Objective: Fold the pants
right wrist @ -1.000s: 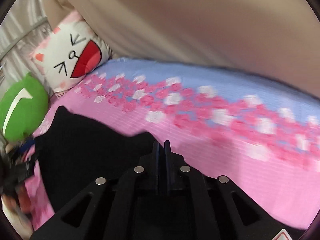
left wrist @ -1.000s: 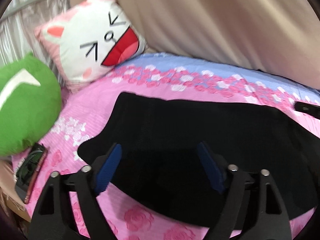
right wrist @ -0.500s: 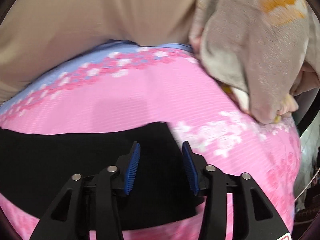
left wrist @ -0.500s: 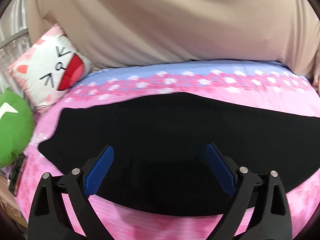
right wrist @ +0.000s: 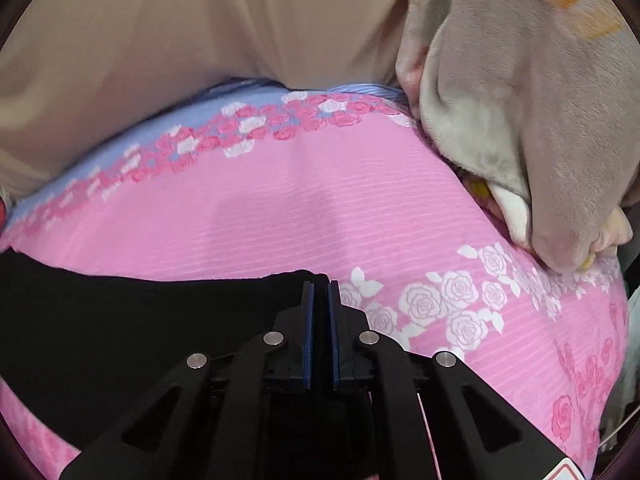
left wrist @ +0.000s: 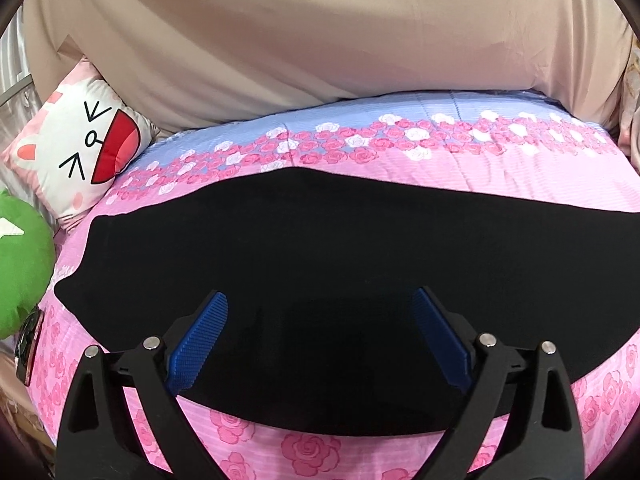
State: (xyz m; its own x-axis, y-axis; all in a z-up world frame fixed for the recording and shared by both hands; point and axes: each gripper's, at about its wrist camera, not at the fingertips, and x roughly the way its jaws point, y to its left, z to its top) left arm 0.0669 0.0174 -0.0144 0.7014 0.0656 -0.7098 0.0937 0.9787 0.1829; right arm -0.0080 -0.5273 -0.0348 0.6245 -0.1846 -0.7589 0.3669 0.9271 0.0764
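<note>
The black pants [left wrist: 320, 248] lie flat across the pink rose-print bed sheet [left wrist: 500, 168], stretching left to right. My left gripper [left wrist: 320, 320] is open, its blue pads [left wrist: 200, 336] spread wide just above the near middle of the pants, holding nothing. In the right wrist view the pants [right wrist: 140, 320] end at a corner under my right gripper [right wrist: 320, 292], whose blue pads stand nearly together at that far right corner. The cloth at the tips looks pinched between them.
A cat-face pillow [left wrist: 80, 148] and a green plush [left wrist: 20, 268] sit at the left end of the bed. A beige curtain [left wrist: 320, 40] hangs behind. A grey blanket [right wrist: 520, 100] is heaped at the right end. A dark phone-like object [left wrist: 28, 352] lies at the left edge.
My right gripper closed from open onto the right corner of the pants. My left gripper swung right, from the left end to the middle of the pants, staying open.
</note>
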